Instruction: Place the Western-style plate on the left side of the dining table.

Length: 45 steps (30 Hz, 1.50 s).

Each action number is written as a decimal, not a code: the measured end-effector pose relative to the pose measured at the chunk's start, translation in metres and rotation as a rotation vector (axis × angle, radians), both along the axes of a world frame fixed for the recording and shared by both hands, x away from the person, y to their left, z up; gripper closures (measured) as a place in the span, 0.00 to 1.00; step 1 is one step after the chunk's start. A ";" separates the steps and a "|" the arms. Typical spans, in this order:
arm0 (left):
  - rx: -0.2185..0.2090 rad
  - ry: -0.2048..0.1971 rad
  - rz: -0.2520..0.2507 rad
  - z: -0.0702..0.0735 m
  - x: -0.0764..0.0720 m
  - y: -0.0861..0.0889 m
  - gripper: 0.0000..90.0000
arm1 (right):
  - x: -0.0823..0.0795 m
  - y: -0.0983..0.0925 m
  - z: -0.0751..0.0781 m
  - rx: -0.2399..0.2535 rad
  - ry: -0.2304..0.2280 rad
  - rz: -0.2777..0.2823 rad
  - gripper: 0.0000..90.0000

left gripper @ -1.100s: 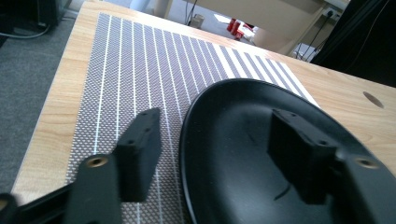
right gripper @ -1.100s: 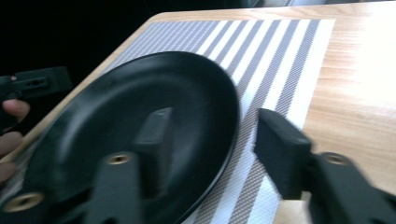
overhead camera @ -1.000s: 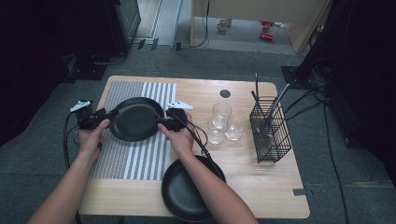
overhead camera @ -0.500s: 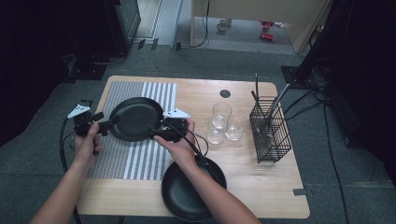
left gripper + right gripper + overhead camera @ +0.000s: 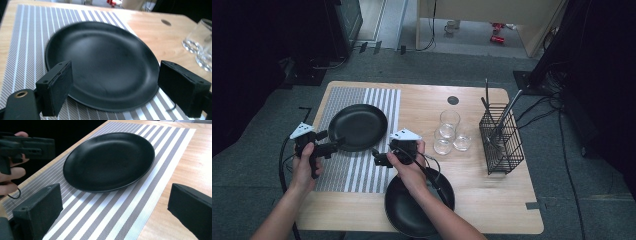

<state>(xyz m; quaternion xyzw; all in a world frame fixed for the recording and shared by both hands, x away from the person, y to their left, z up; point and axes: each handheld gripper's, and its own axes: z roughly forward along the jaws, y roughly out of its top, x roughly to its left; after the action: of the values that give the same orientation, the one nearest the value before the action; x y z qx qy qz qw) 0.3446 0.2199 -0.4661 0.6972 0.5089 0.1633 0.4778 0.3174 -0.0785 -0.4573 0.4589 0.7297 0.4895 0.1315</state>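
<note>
My left tongs stand with their jaws apart, having just been opening, and nothing is clamped between them; in the left gripper view the near rim of the black plate sits just beyond the two pads, not pressed by either. My right tongs are also spread wide, their jaws having just been opening too, with only bare striped placemat between them and the plate a little way ahead. The black plate lies flat on the placemat at the left part of the tabletop, near the mat's far end. A second black plate rests on the bare wood at the near edge, under my right forearm. Three clear glasses stand together right of the mat, and a black wire basket with utensils stands farther right.
</note>
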 end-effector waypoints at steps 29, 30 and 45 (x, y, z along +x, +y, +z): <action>0.148 0.076 -0.008 -0.032 -0.064 -0.036 0.15 | -0.069 -0.053 -0.012 -0.002 0.004 0.021 0.00; 0.159 0.080 -0.007 -0.034 -0.066 -0.036 0.15 | -0.071 -0.056 -0.013 0.000 0.003 0.021 0.00; 0.336 0.073 -0.017 -0.052 -0.074 -0.047 0.15 | -0.100 -0.111 -0.022 0.024 0.017 -0.055 0.00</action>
<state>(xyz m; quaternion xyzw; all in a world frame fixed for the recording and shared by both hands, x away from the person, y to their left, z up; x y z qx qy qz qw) 0.2701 0.1726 -0.5186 0.7768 0.4858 0.2166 0.3371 0.2172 -0.1897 -0.4797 0.4847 0.7119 0.4905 0.1330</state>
